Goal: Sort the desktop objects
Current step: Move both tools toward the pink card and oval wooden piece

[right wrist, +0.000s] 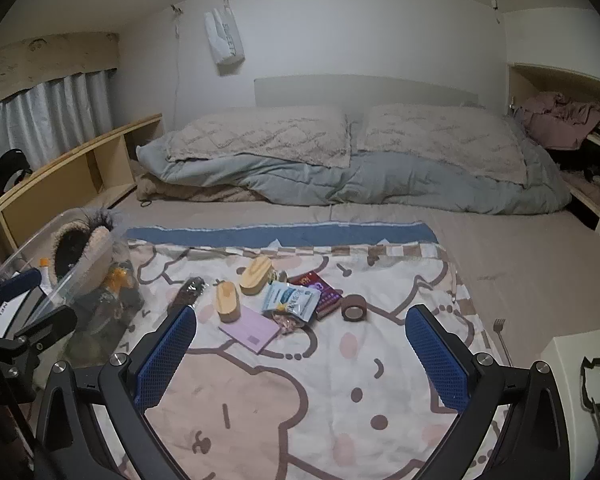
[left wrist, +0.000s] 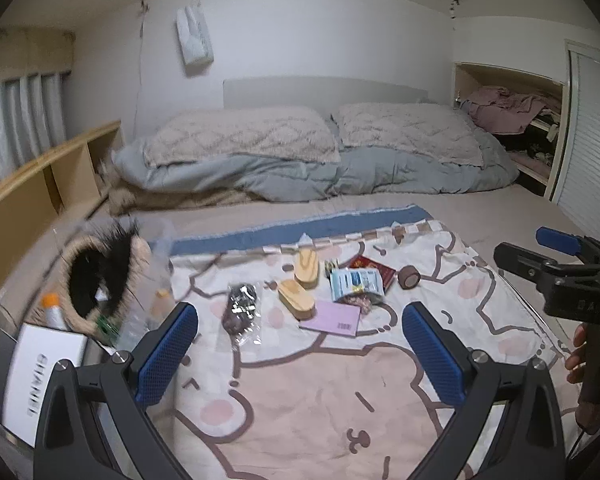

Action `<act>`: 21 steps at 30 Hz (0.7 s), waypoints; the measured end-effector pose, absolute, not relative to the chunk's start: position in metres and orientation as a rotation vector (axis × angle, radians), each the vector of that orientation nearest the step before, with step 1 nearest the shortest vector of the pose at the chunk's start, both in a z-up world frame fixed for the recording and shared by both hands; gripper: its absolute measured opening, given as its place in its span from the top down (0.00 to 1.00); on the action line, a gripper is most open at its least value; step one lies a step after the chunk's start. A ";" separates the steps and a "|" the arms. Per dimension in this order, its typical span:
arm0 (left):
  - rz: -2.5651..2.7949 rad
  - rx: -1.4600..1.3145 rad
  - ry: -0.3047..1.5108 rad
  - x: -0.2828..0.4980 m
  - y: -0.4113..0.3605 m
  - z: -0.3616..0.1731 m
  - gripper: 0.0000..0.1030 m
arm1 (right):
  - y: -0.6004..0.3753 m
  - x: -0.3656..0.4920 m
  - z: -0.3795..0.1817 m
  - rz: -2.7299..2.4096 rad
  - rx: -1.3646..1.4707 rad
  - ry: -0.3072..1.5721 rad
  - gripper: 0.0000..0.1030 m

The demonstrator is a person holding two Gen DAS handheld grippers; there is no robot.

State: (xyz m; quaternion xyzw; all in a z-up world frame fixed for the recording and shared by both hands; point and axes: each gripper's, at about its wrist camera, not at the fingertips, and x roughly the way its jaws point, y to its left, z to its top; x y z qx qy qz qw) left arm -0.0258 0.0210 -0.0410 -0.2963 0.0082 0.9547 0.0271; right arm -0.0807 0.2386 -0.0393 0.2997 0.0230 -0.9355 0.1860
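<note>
Small items lie on a cartoon blanket point(left wrist: 320, 380) on the bed: two wooden blocks point(left wrist: 296, 299) point(right wrist: 227, 303), a pink card point(left wrist: 332, 318) point(right wrist: 252, 328), a blue-white packet point(left wrist: 356, 284) point(right wrist: 292, 302), a dark red booklet point(left wrist: 374, 270) point(right wrist: 320, 294), a brown tape roll point(left wrist: 409, 277) point(right wrist: 354, 307) and a clear bag of dark bits point(left wrist: 240, 312) point(right wrist: 188, 296). My left gripper point(left wrist: 300, 354) is open and empty above the blanket, short of the items. My right gripper point(right wrist: 300, 358) is open and empty too; it also shows at the right of the left wrist view point(left wrist: 556, 248).
A clear plastic bin point(left wrist: 28, 292) point(right wrist: 32, 264) at the left holds a furry hat point(left wrist: 100, 276), an orange-capped bottle point(left wrist: 52, 308) and a white box point(left wrist: 40, 376). A fork point(right wrist: 500, 338) lies right of the blanket. Pillows and a duvet point(right wrist: 340, 168) fill the far side; wooden shelves point(right wrist: 68, 176) run at left.
</note>
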 end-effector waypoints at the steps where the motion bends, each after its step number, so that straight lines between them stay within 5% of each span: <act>1: 2.941 -0.933 0.015 -0.030 0.022 -0.045 0.00 | 0.239 -0.083 -0.041 -2.630 0.852 0.064 0.00; 21: 2.786 -1.187 0.116 -0.093 0.034 -0.136 0.00 | 0.247 -0.123 -0.108 -2.514 1.190 0.095 0.00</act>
